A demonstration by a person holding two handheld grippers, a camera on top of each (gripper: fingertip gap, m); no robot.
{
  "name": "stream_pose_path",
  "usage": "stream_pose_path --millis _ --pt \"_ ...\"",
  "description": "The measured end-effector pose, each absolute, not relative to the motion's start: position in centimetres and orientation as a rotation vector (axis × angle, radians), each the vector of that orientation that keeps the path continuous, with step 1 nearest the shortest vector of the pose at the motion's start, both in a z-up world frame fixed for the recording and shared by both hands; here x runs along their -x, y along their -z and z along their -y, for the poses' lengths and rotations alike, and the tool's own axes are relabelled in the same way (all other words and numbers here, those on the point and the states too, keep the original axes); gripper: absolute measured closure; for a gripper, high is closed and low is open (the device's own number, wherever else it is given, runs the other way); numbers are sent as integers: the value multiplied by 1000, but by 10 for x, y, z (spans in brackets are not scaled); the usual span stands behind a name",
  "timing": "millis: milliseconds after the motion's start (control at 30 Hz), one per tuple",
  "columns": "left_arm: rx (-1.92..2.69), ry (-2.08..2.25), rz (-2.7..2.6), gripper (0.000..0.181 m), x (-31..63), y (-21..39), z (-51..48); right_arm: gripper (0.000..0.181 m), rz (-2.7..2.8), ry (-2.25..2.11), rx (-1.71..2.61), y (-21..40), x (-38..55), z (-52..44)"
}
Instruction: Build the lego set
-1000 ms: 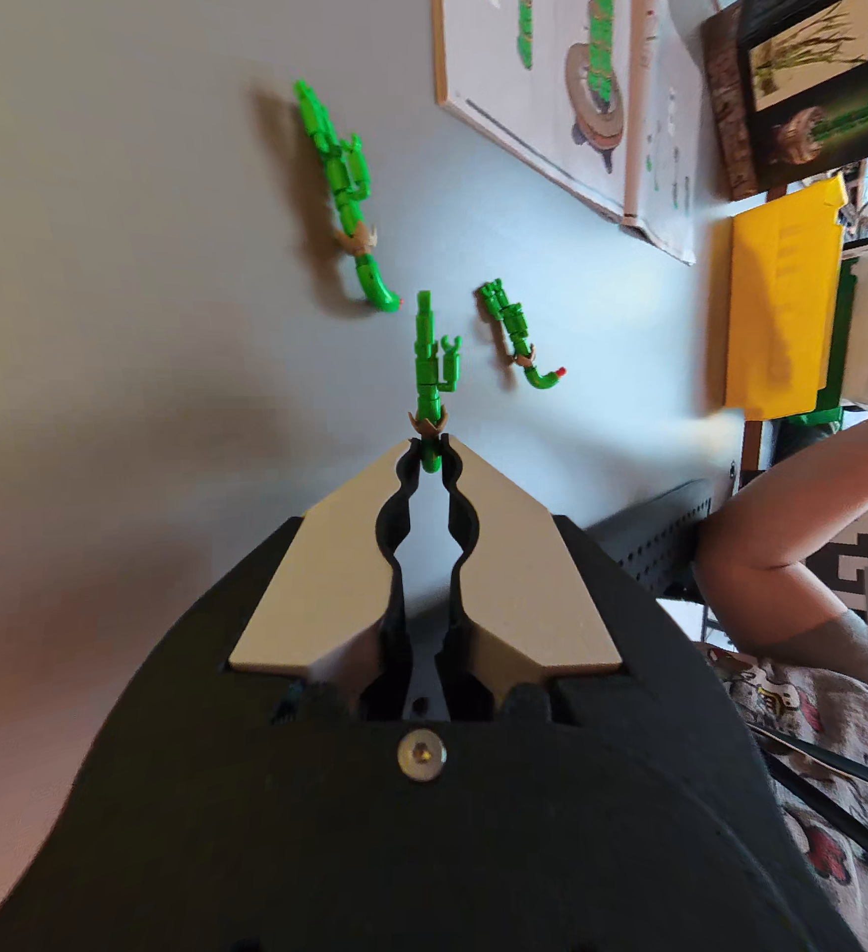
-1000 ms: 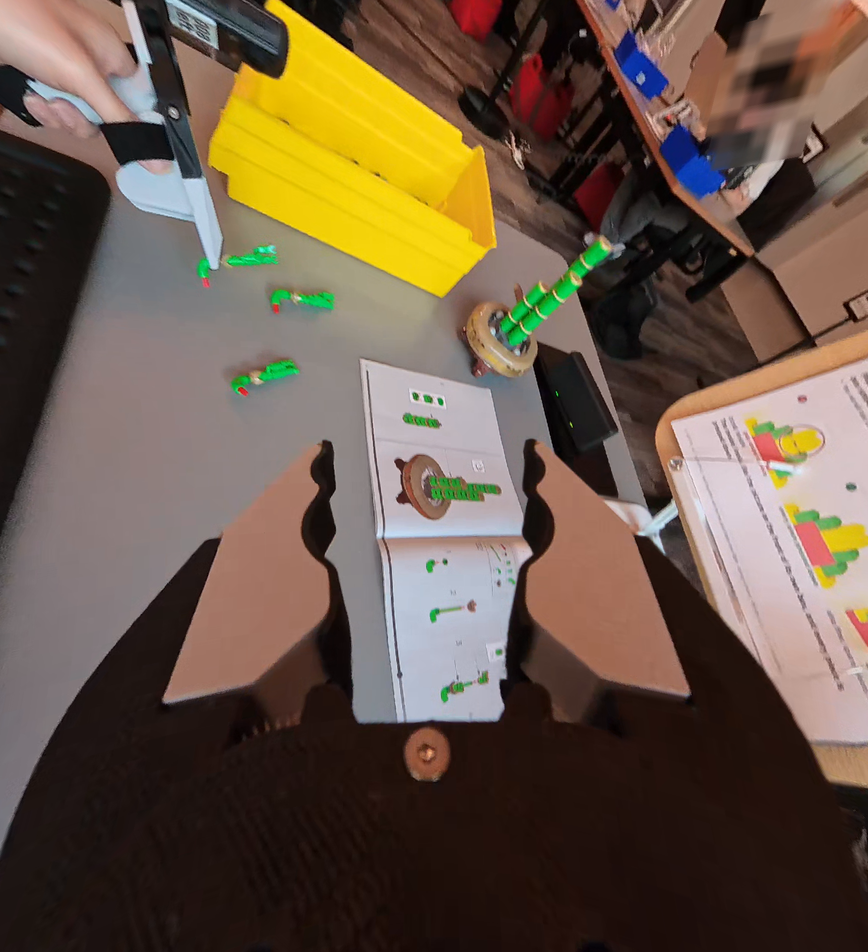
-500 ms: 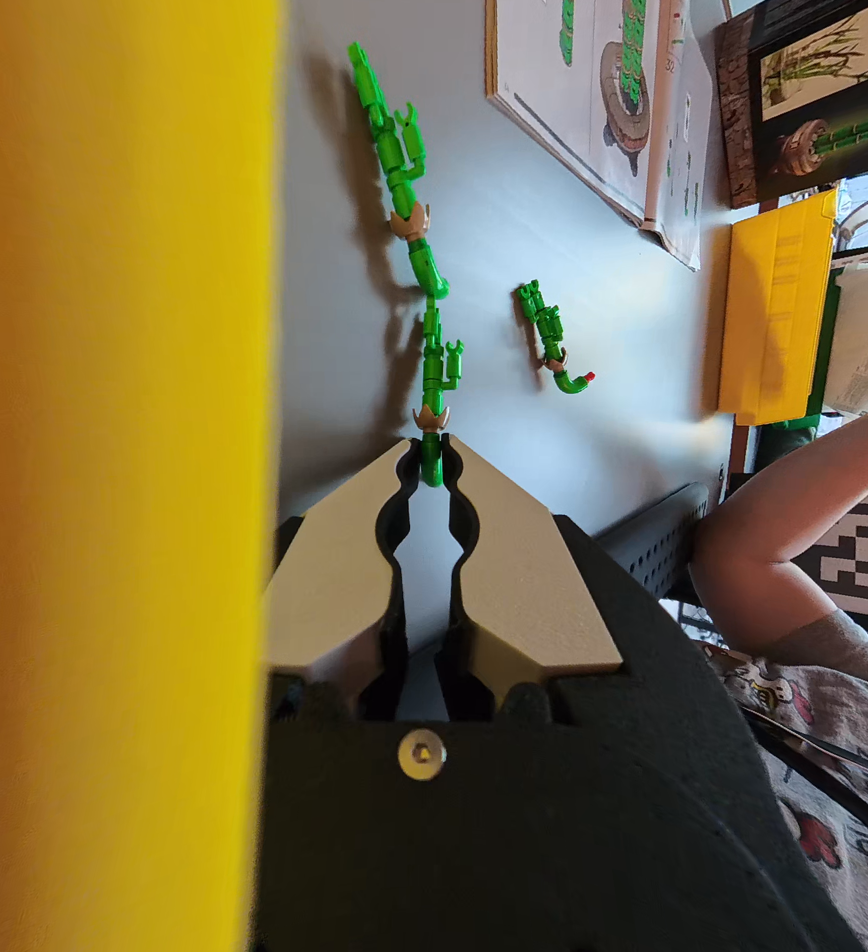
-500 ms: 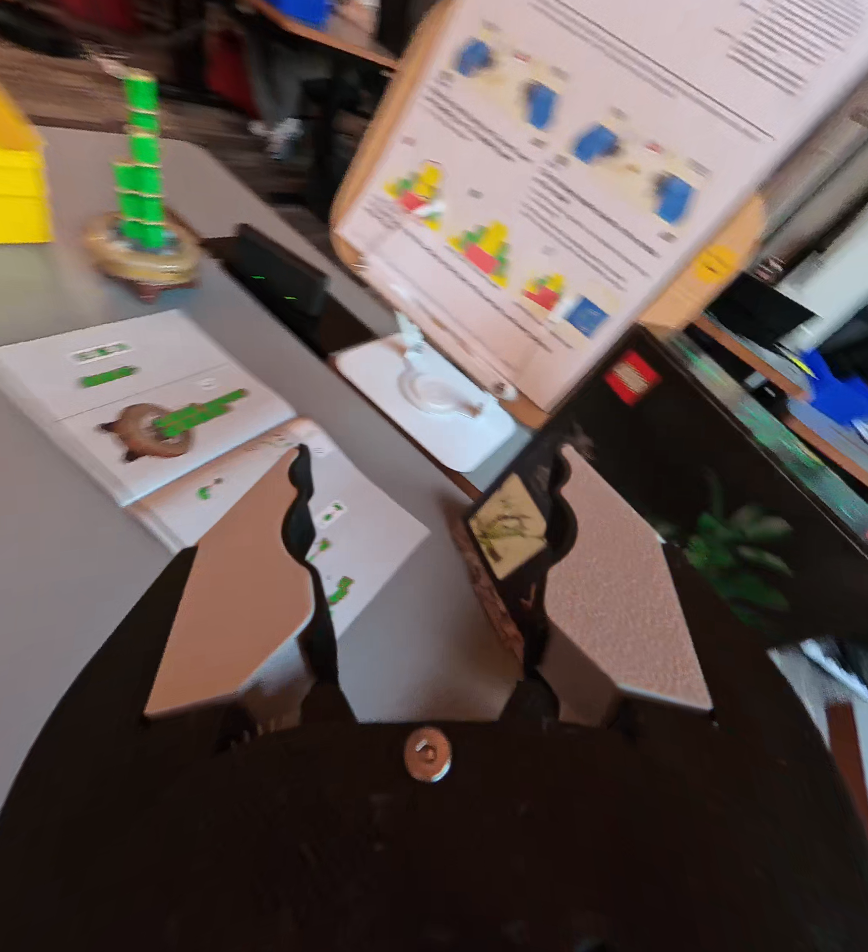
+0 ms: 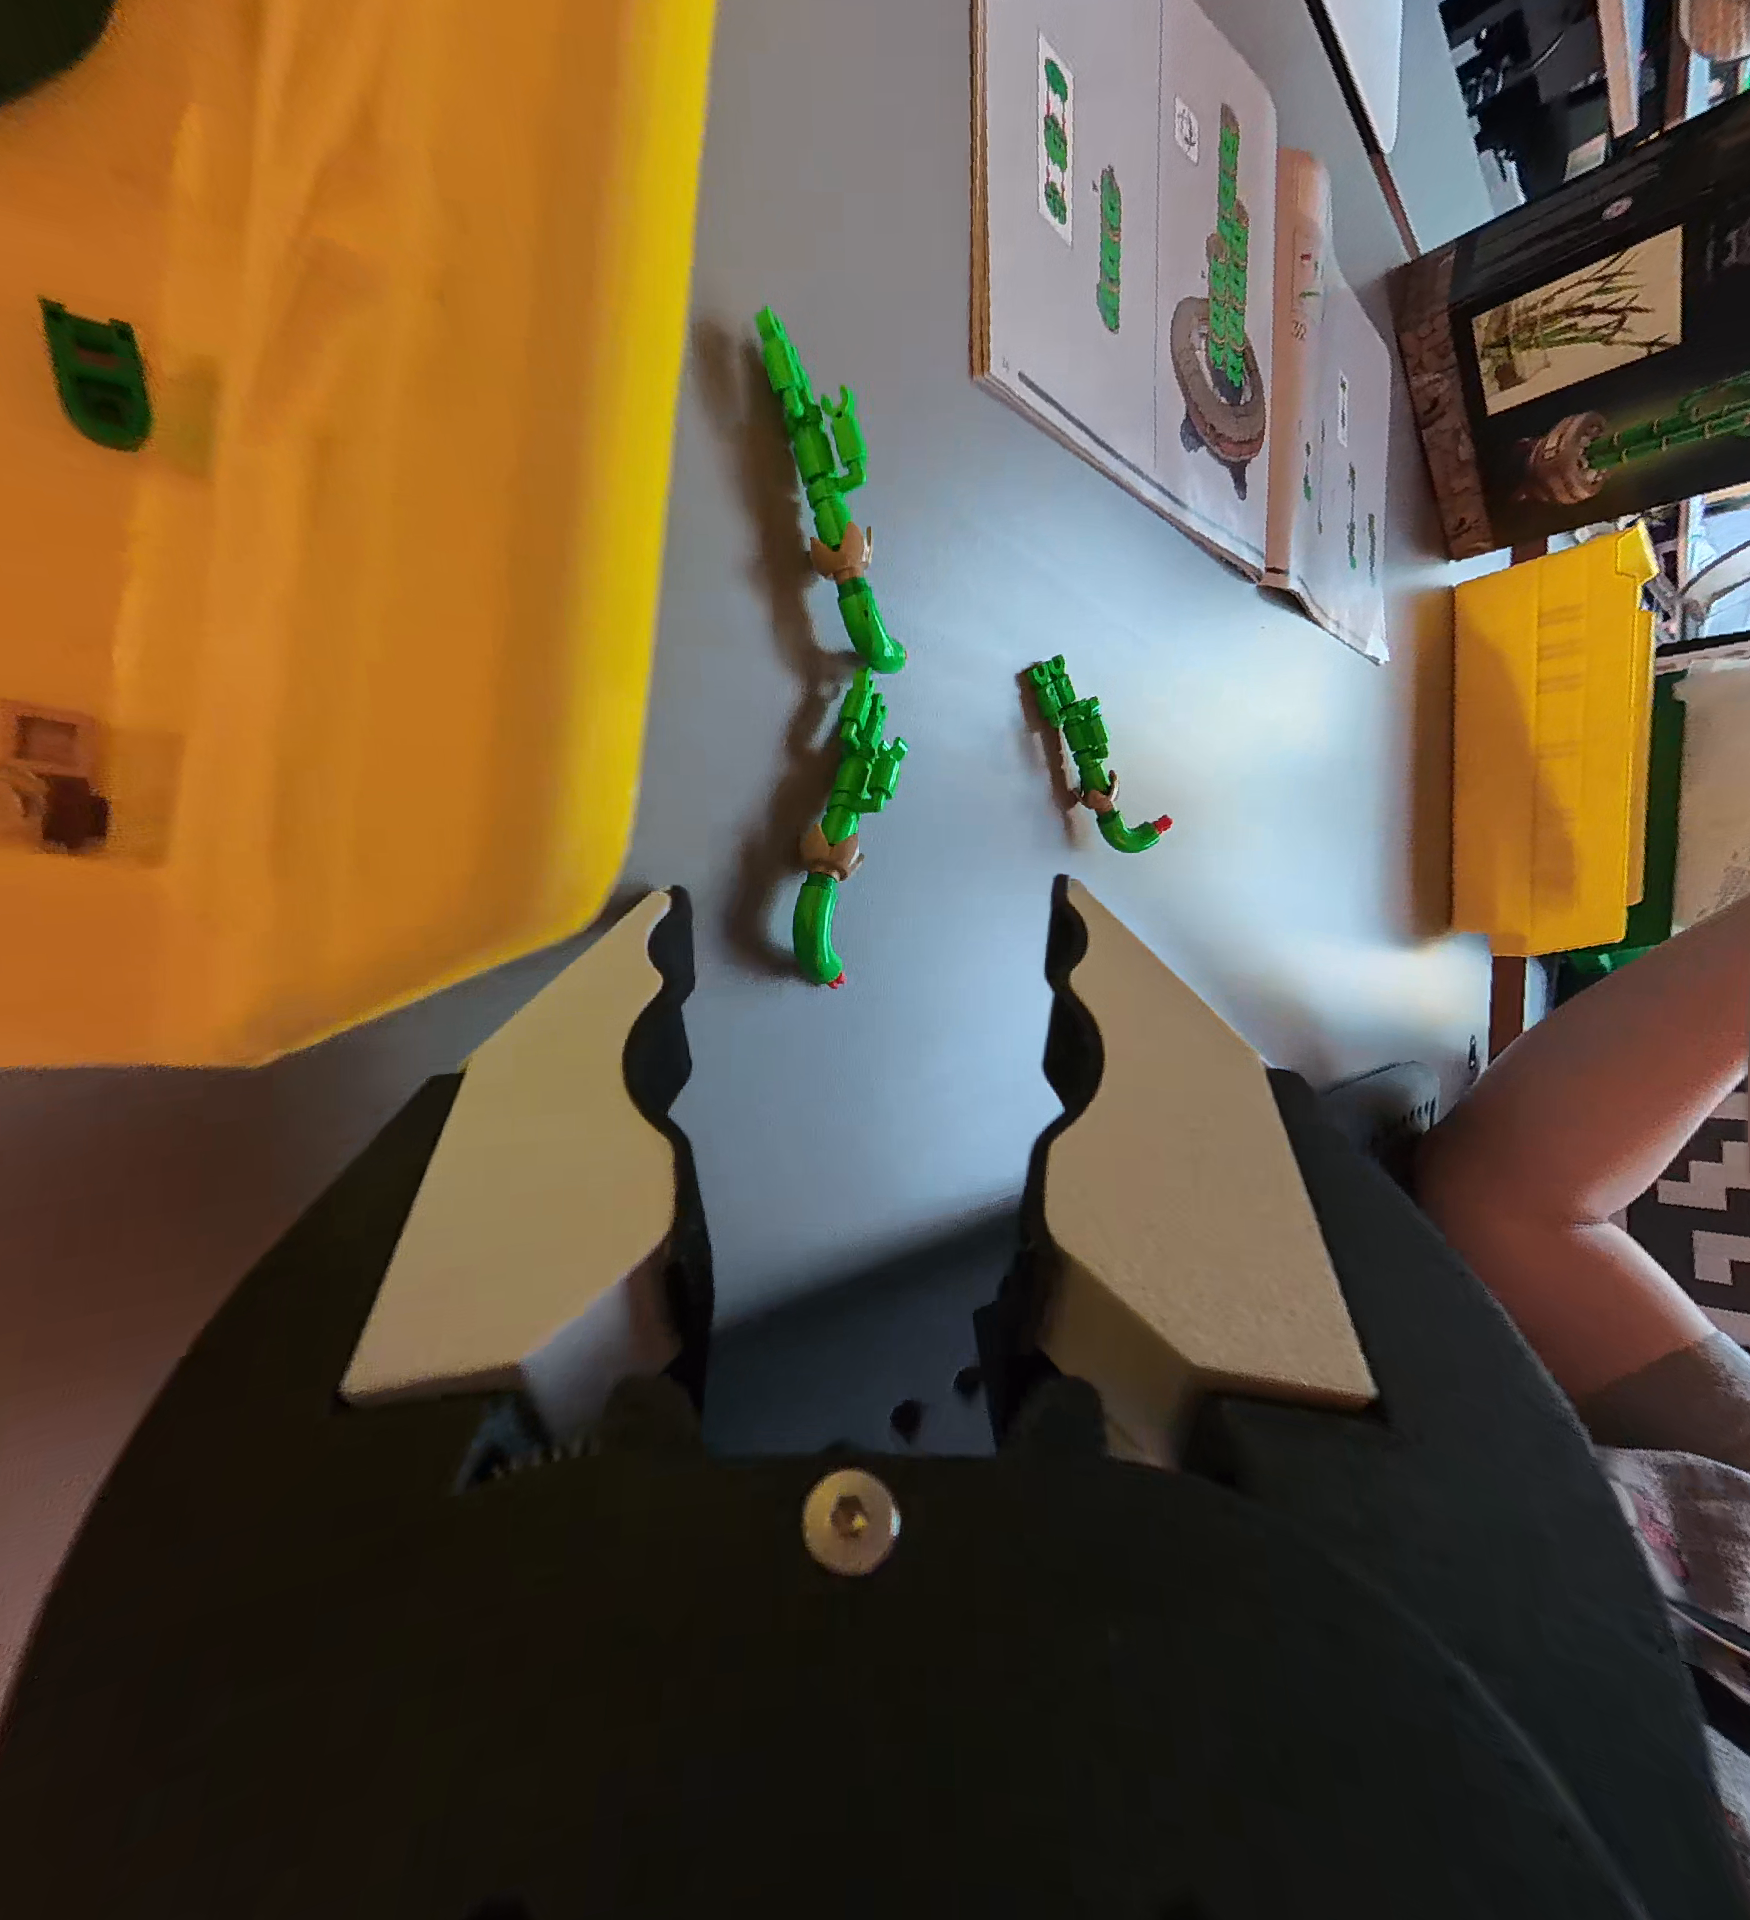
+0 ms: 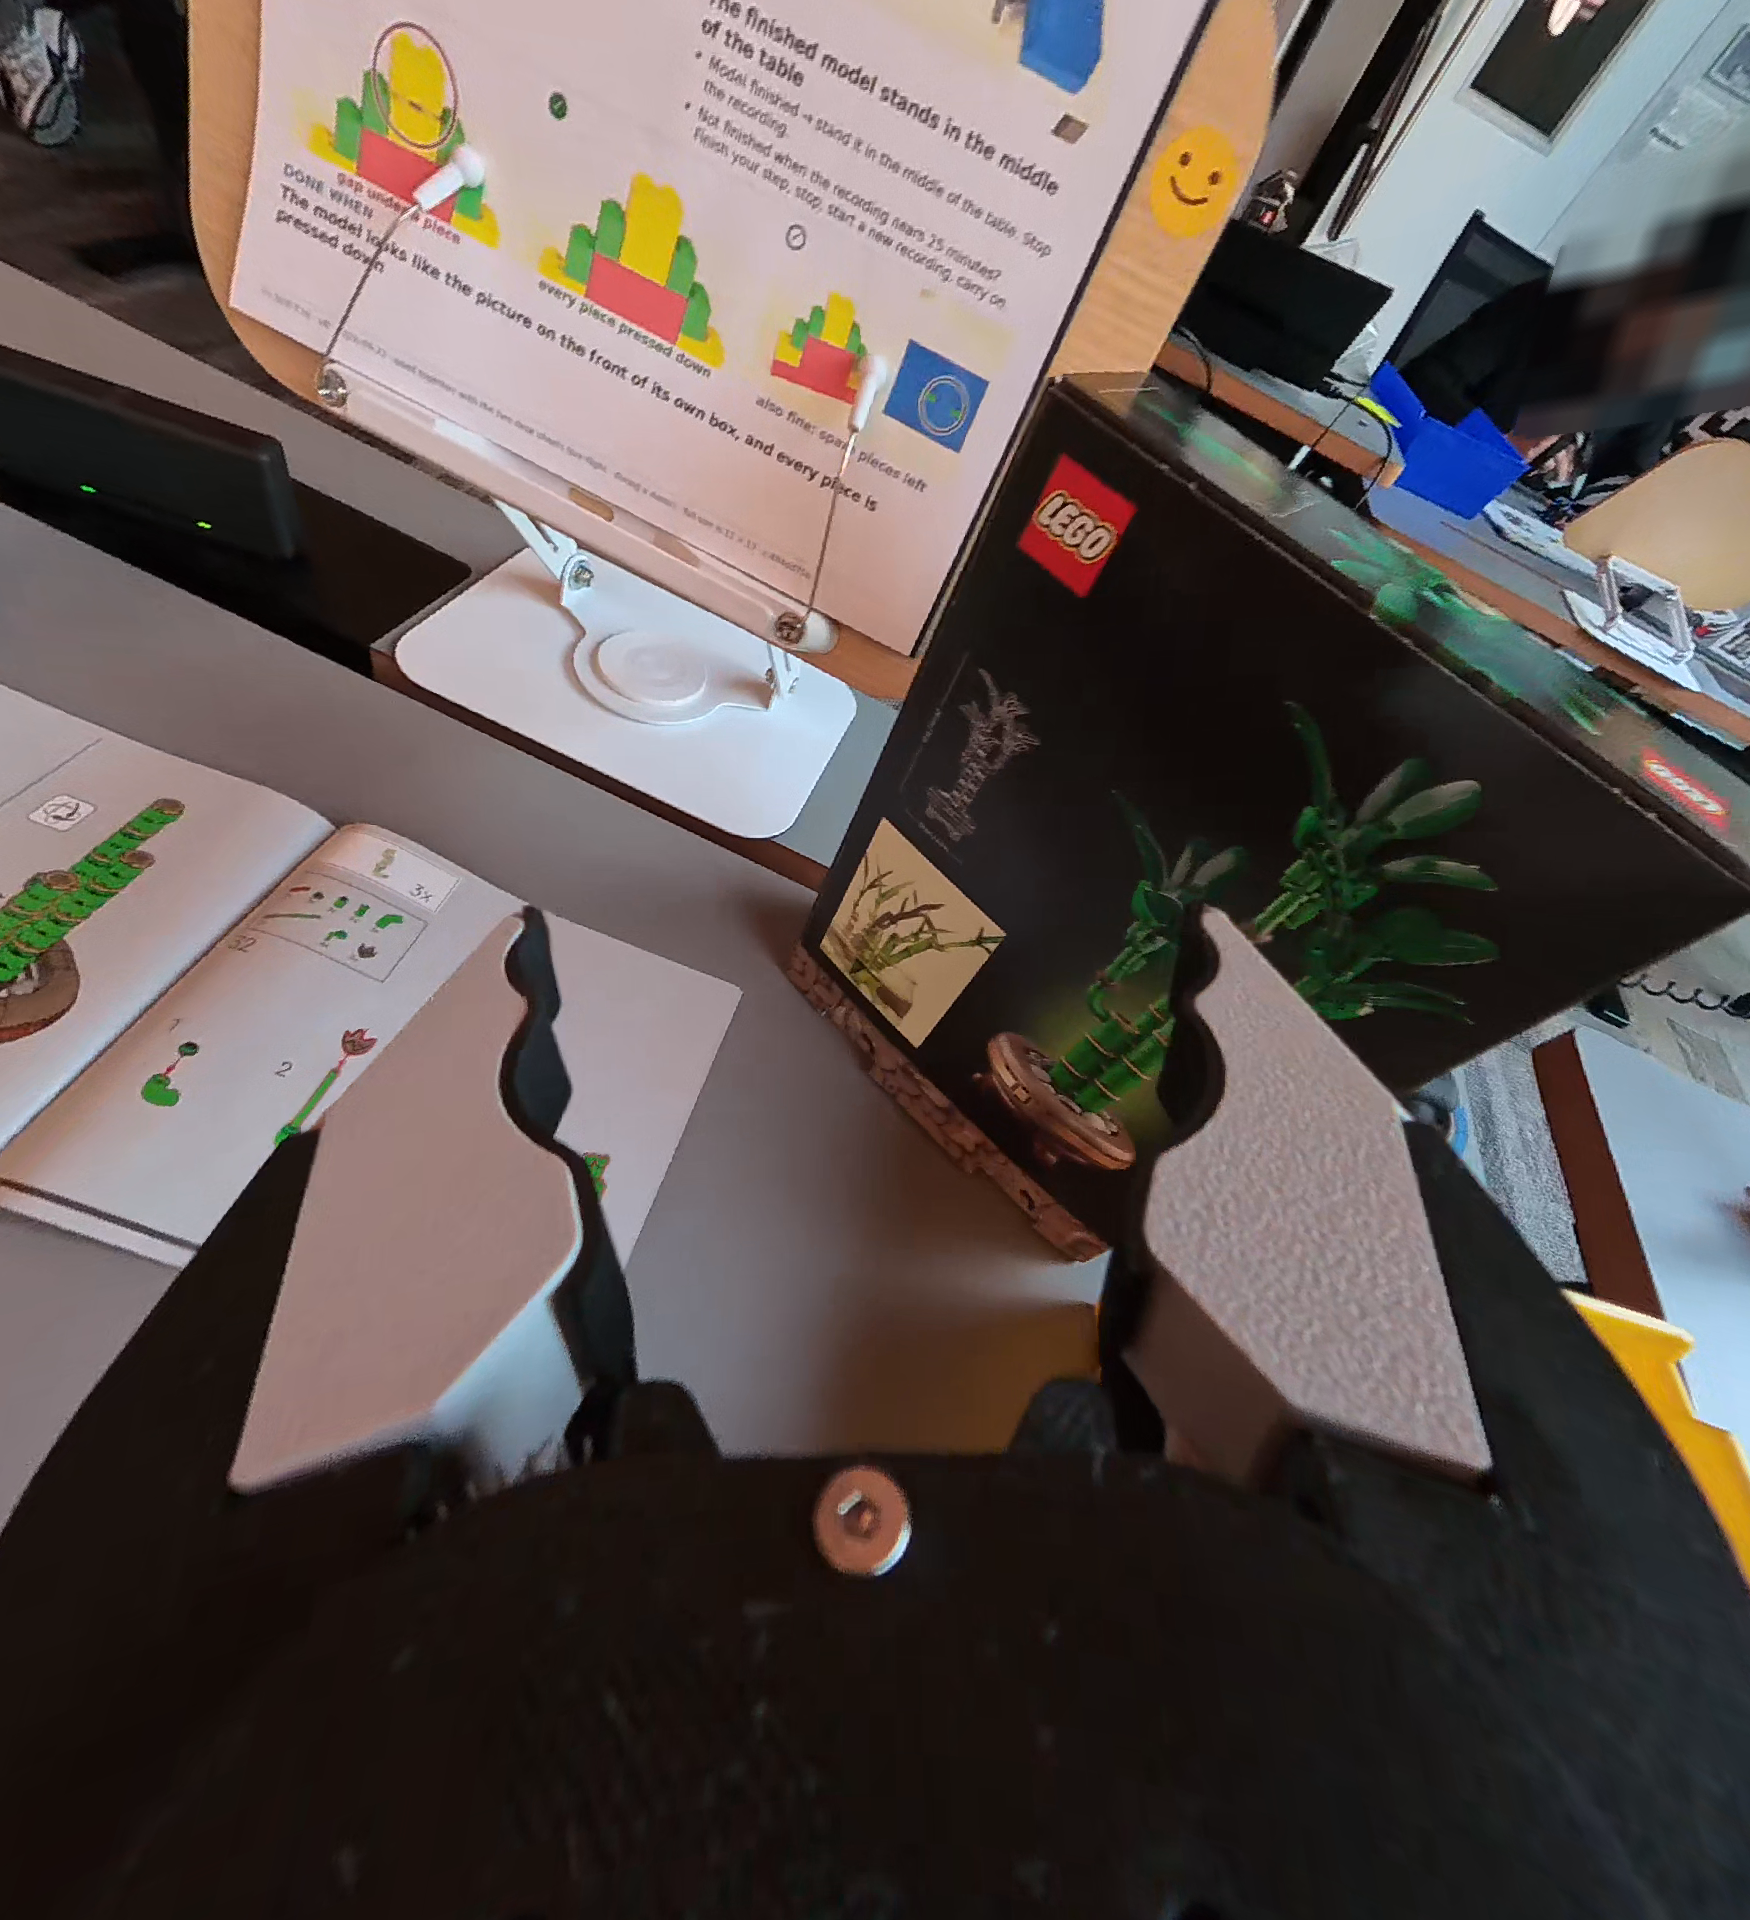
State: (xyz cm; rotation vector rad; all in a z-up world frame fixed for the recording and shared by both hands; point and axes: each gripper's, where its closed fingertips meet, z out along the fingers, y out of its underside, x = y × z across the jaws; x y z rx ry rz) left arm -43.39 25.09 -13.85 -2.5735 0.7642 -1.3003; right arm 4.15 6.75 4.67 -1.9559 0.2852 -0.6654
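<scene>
Left claw: released, empty; green stalk on counter just ahead. Right claw: released, empty; set box ahead.

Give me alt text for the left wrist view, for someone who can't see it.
The left gripper hangs open over a grey table, empty, with three green lego stems lying just ahead: the nearest stem, a longer stem beyond it and a smaller stem to the right. A yellow bin fills the left; an open instruction booklet lies beyond.
</scene>
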Motion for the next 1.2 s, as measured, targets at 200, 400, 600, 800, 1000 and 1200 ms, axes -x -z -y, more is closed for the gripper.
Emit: stream_pose_path --millis 200,400,600,800,1000,1200 --pt "2486 1145 -801 112 437 125 -259 64 -249 596 1968 -43 -32 -73" --pt "2283 882 -828 114 440 89 -270 64 -243 533 1933 -50 -27 -75" --pt "1867 991 -1022 109 375 14 -204 64 -250 465 1862 -66 -20 -75" --pt "1765 827 -1633 89 239 81 -73 49 -266 304 1946 -39 -8 -75" --pt "1734 900 -1651 68 173 113 -34 32 -366 293 2228 60 -13 -45" --pt "1874 687 -1772 35 153 160 -36 31 -439 277 2304 141 -2 -14"
